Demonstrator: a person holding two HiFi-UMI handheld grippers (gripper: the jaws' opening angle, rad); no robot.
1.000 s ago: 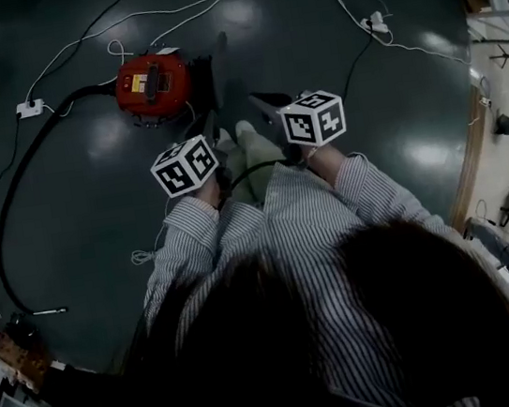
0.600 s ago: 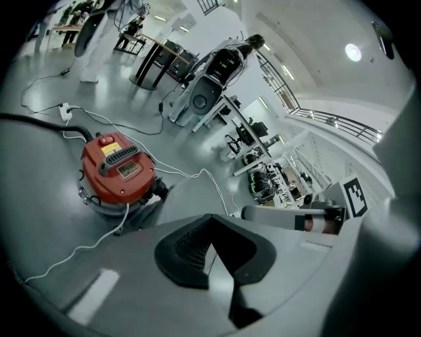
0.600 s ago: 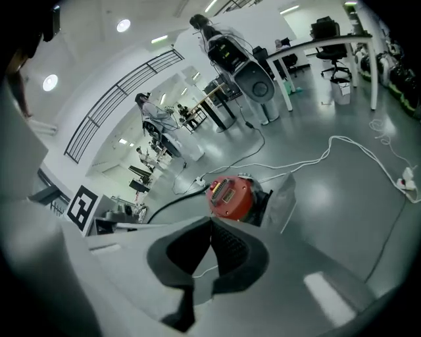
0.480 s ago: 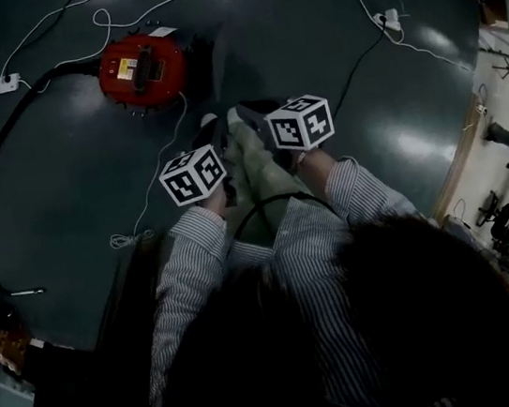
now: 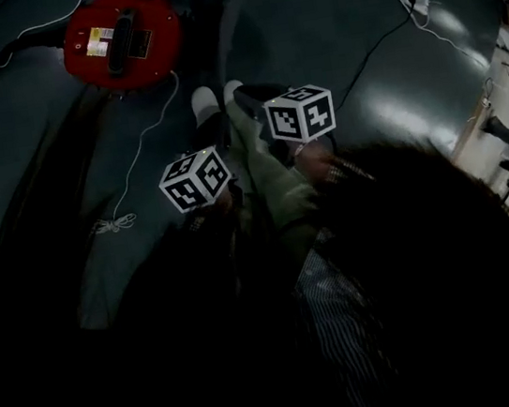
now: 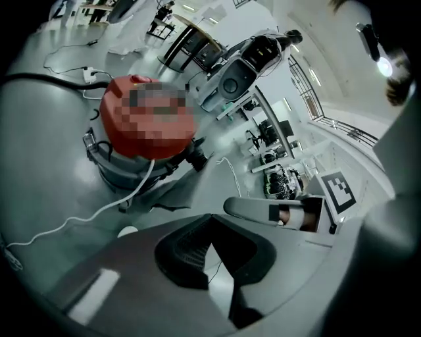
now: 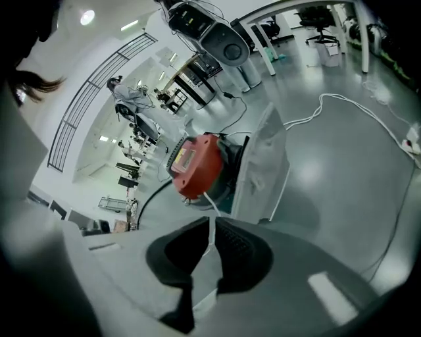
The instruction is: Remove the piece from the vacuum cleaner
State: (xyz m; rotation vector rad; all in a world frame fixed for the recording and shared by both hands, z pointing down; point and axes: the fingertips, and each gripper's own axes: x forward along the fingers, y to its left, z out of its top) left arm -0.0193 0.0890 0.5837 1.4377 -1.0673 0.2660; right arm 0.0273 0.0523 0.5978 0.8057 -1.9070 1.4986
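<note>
Ok so here's where I'm at. The vacuum (image 5: 121,39) is sitting on the floor (image 5: 348,4), red top up, with its black hose (image 7: 150,202) running off one side and a white cord (image 5: 137,149) trailing from it across the floor towards me.

The piece (image 7: 263,164) looks like a pale grey panel standing upright right against the vacuum's side, on the right of it in the right gripper view. I honestly can't tell whether it's clipped on or just leaning there.

Both tools are held out over the floor, angled down and aimed at the vacuum, but neither one is touching it. They're side by side above the shoes (image 5: 206,101), a bit short of the machine.

Left tool (image 6: 210,220): jaw tips are together and there's nothing in them, just floor showing behind.

Right tool (image 7: 212,220): the jaws have just been opening and there's a thin slit between the pads now. Nothing is in that slit. The cord lines up with it, but it's lying on the floor further out, not in the grip.
</note>
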